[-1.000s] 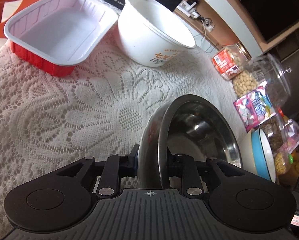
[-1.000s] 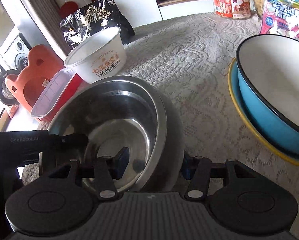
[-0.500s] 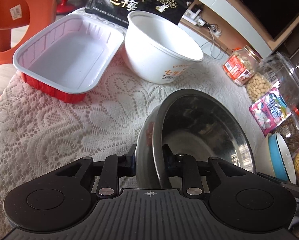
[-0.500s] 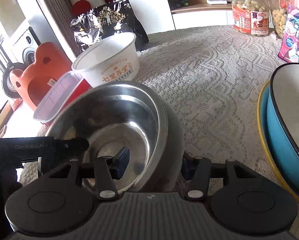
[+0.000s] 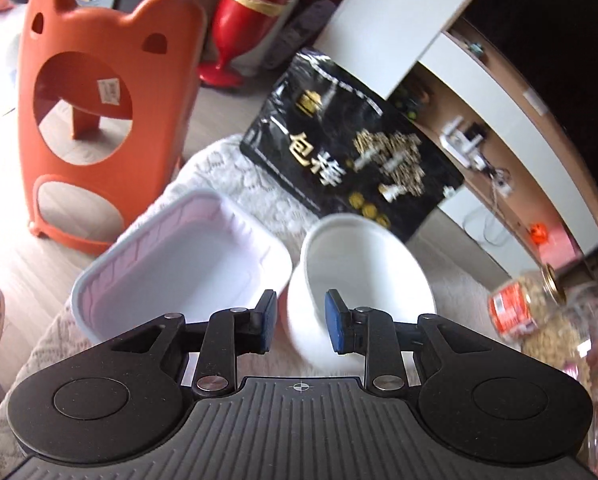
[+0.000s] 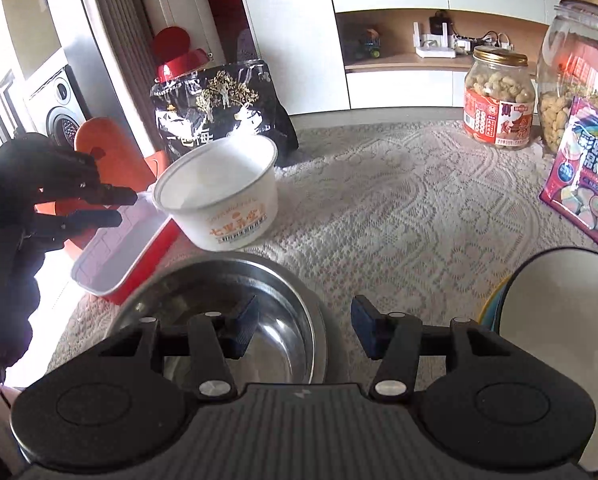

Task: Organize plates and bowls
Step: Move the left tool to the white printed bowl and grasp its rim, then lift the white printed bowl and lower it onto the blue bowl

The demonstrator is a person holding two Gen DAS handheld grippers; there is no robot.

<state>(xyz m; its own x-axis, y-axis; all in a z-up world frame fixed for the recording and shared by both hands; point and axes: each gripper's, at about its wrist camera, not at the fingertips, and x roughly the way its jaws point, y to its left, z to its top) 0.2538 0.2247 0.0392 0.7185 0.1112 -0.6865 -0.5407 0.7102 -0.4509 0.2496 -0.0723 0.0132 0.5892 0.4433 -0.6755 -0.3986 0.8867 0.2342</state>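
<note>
The steel bowl [image 6: 235, 320] sits on the lace tablecloth, free of both grippers. My right gripper [image 6: 303, 330] is open just above its right rim. My left gripper [image 5: 301, 326] is open and empty, with the near rim of the white paper bowl [image 5: 363, 272] between its fingers; it shows in the right wrist view [image 6: 127, 208] beside that bowl [image 6: 223, 196]. The red tray with white inside [image 5: 179, 264] lies left of the white bowl [image 6: 119, 256]. A blue-and-white enamel bowl [image 6: 559, 344] on a yellow plate [image 6: 493, 300] is at right.
A black snack bag [image 5: 355, 156] stands behind the white bowl. A peanut jar [image 6: 499, 104], a big clear jar [image 6: 575, 76] and a pink candy bag [image 6: 587, 176] stand at the far right. An orange stool [image 5: 99, 104] is off the table's left edge.
Both grippers have let go of the steel bowl and opened. The left gripper has moved forward to the white paper bowl; the right has lifted a little above the steel bowl.
</note>
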